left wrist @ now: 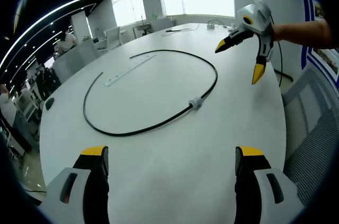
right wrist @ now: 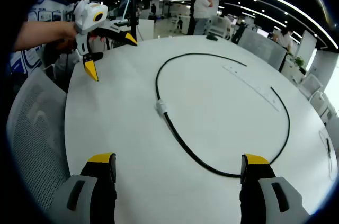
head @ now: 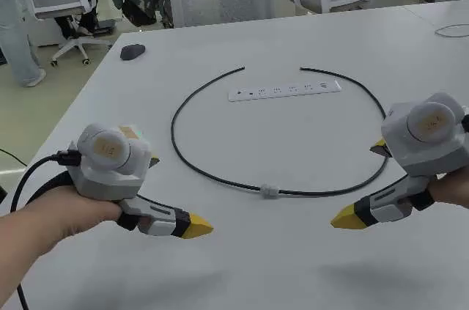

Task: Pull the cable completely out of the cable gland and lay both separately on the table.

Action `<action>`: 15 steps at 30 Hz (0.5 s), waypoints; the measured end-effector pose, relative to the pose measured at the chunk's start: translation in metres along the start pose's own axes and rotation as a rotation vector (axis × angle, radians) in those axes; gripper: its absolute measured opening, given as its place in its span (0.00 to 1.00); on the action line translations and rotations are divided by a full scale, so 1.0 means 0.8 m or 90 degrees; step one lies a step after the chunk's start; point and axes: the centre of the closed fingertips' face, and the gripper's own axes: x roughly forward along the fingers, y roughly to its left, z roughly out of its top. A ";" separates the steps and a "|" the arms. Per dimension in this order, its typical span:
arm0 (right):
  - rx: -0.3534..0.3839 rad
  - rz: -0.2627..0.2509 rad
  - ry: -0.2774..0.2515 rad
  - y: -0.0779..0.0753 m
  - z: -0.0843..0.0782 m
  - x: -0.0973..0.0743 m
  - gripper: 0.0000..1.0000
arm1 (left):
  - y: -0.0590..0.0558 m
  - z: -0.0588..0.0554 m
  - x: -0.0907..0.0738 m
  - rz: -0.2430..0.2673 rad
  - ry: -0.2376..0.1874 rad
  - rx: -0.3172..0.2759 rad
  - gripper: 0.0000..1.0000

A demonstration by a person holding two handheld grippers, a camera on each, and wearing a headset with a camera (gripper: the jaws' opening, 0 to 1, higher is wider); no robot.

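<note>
Tongs wide apart, empty: left tongs (left wrist: pixel 172 152), right tongs (right wrist: pixel 179 158) (both clear of the cable (head: pixel 174 123)); cable gland (head: pixel 270 191) threaded on it, on tabletop (head: pixel 293 266).

A cable (head: pixel 172 125) loops across the middle of the surface (head: pixel 293 266), with its gap toward the top. A power strip (head: pixel 284 91) lies inside the loop near the gap. The cable gland (head: pixel 270 191) sits on the loop's bottom stretch. A mouse (head: pixel 133 51) lies upper left. The left claw (head: pixel 176 194) is lower left and the right claw (head: pixel 362 182) lower right.
</note>
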 end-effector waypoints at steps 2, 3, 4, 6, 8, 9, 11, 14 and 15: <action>-0.006 -0.003 0.007 0.001 -0.004 0.002 0.99 | -0.001 -0.002 0.001 -0.002 0.003 0.002 1.00; -0.004 -0.001 0.008 0.002 -0.005 0.002 0.99 | -0.001 -0.002 0.001 -0.002 0.003 0.000 1.00; 0.000 0.000 0.010 0.002 -0.006 0.002 0.99 | 0.000 -0.003 0.001 -0.001 0.004 -0.001 1.00; 0.000 -0.001 0.008 0.001 -0.006 0.002 0.99 | 0.000 -0.005 0.001 0.000 0.006 -0.003 1.00; 0.000 -0.004 0.008 0.001 -0.006 0.000 0.99 | 0.001 -0.004 0.000 0.002 0.001 -0.004 0.99; 0.001 -0.004 0.006 0.001 -0.006 0.000 0.99 | 0.000 -0.003 0.000 0.000 -0.003 -0.006 0.99; 0.003 -0.005 0.008 0.000 -0.007 0.000 0.99 | -0.001 -0.002 0.000 -0.001 -0.002 -0.009 0.99; 0.001 -0.004 0.011 0.003 -0.009 0.000 0.99 | -0.003 -0.002 0.000 -0.003 -0.002 -0.008 0.99; 0.000 -0.004 0.011 0.003 -0.009 0.000 0.99 | -0.003 -0.002 0.000 -0.002 -0.001 -0.007 0.99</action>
